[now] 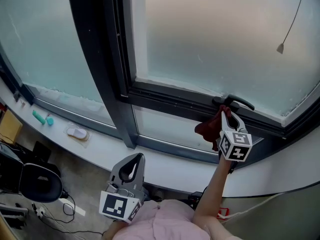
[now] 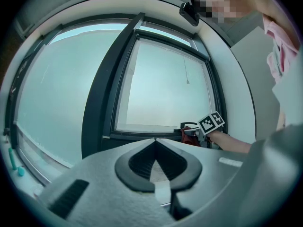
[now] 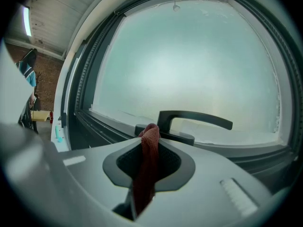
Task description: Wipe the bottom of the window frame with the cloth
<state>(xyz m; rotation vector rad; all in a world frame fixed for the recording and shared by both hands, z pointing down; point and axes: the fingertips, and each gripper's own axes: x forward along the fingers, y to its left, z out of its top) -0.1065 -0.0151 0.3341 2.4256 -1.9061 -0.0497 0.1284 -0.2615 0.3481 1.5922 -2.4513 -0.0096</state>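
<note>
Dark red cloth (image 1: 208, 129) at the window frame (image 1: 170, 98) bottom.
Left gripper (image 1: 134, 160) sits low, jaws together on nothing; right gripper (image 1: 228, 112) is clamped on the cloth, just beside the black window handle (image 1: 239, 102).

White sill (image 1: 102, 145): teal item (image 1: 39, 117), pale oval object (image 1: 77, 132), possibly dish, well apart.

Jaws clamp a red cloth (image 3: 147, 160); black window handle (image 3: 194, 121) just beyond.
</note>
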